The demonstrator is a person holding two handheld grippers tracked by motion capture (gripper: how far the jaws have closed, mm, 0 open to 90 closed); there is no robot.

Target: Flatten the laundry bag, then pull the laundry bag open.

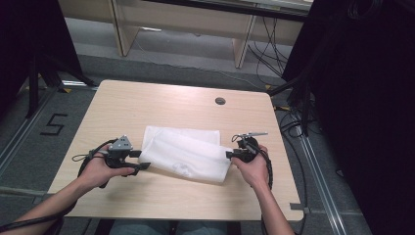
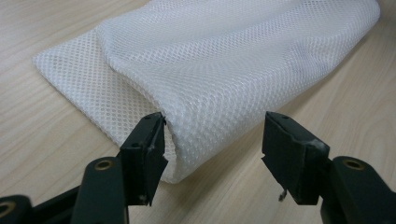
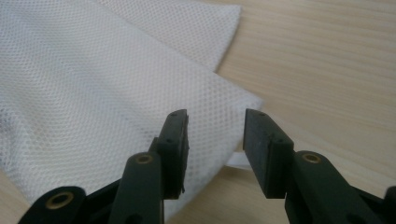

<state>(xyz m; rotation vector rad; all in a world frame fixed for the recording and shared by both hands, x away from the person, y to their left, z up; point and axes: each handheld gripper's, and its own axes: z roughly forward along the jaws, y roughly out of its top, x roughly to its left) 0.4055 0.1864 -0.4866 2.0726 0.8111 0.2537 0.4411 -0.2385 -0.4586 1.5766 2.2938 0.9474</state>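
A folded white mesh bag (image 1: 186, 154) lies on the wooden surface (image 1: 161, 196), flanked by left tongs (image 1: 141, 160) and right tongs (image 1: 230, 155), both spread, pinching nothing.

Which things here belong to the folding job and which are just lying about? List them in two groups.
In the job:
- white mesh bag, folded over on the table
- left gripper, jaws open at the bag's left end
- right gripper, jaws open at its right end

Lying about:
- round cable hole in the tabletop
- wooden furniture legs beyond the table
- cables on the floor
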